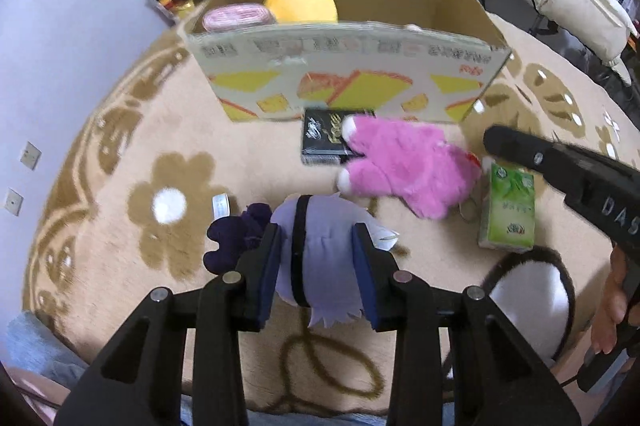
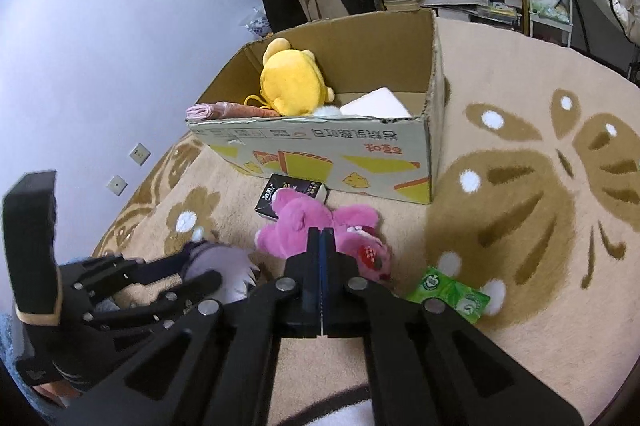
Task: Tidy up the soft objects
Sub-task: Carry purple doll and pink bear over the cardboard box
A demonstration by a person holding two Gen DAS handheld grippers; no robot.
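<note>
On a beige flowered rug (image 1: 120, 130) before a cardboard box (image 1: 348, 74), a lilac plush doll (image 1: 320, 250) is being clamped by the left gripper (image 1: 318, 250), while the right gripper (image 2: 322, 250) is being held closed, empty, over a pink plush bear (image 2: 304, 226).

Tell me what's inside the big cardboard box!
Inside the open cardboard box sit a yellow plush toy, a folded pink striped cloth, a flat white packet and something white and fluffy. The front wall covers the bottom.
</note>
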